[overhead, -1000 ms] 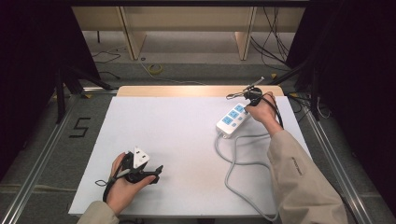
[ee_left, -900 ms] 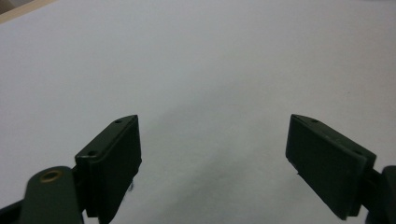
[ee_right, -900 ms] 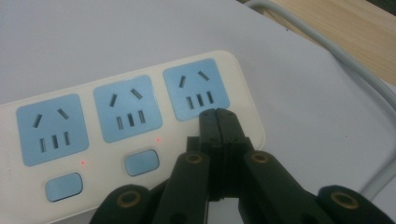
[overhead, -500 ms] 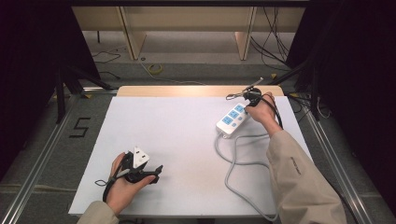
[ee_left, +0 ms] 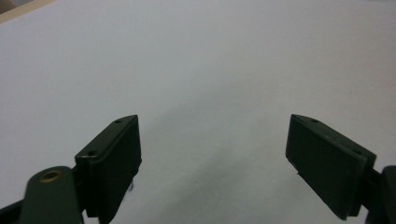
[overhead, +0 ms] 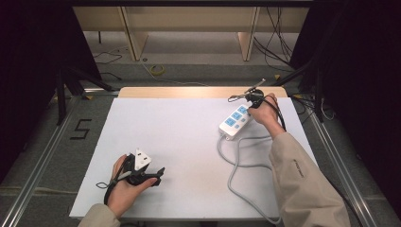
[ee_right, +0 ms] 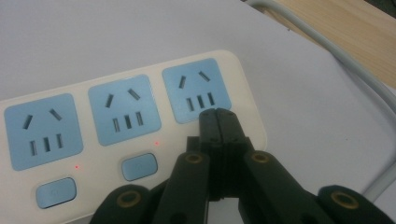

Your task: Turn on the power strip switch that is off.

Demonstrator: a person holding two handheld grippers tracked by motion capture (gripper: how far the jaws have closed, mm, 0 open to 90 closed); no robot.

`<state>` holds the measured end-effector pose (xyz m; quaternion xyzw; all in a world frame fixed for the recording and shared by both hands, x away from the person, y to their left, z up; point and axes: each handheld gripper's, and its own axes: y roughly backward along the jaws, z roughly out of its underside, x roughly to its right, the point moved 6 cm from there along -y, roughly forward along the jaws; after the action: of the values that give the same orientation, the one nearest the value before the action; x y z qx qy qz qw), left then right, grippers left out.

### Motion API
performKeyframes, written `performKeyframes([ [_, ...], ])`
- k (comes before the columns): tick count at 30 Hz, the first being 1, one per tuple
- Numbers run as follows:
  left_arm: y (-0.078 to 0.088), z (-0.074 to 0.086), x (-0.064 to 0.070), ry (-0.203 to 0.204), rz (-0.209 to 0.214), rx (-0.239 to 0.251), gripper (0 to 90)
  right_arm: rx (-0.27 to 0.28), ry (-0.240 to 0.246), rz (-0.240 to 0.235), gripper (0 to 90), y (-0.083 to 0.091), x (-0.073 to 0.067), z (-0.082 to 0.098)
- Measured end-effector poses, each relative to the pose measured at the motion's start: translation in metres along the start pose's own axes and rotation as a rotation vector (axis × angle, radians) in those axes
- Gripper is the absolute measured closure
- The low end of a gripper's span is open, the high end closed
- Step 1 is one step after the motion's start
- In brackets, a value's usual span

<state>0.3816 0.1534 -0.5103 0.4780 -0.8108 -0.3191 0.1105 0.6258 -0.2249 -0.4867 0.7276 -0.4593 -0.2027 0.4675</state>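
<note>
Because the right gripper (ee_right: 218,116) has its two black jaws pressed flat together with nothing between them, its closed tip works as a single blunt prod, and it sits over the cream power strip (ee_right: 70,140) right at the end socket (ee_right: 196,89), just below that socket's row of slots. The likely aim, judging from the pose, is the rocker switch belonging to this socket, which lies hidden under the jaws; whether the tip actually touches the strip cannot be told. Two small red lights (ee_right: 156,143) glow beside the other switches (ee_right: 138,166), so the strip appears live. The main risk is that the tip slides upward off the switch and into the slots of the socket. A sideways push could also skate the light strip across the smooth white table (overhead: 179,137), since nothing pins it down. In the high view the strip (overhead: 235,121) lies at the far right of the table, its grey cord (overhead: 236,165) looping back toward the person's sleeve (overhead: 302,184), where a drag of the forearm could tug it. The left gripper (ee_left: 212,154) hovers low over bare table, jaws spread wide and empty, well apart from the strip, so it offers no bracing.
</note>
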Motion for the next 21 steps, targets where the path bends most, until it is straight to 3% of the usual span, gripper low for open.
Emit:
performKeyframes([
  [21, 0.0004, 0.0006, -0.0007, -0.004, -0.001, -0.003, 17.8, -0.01, -0.004, 0.007, 90.0, -0.0015, -0.0011, 0.0002],
])
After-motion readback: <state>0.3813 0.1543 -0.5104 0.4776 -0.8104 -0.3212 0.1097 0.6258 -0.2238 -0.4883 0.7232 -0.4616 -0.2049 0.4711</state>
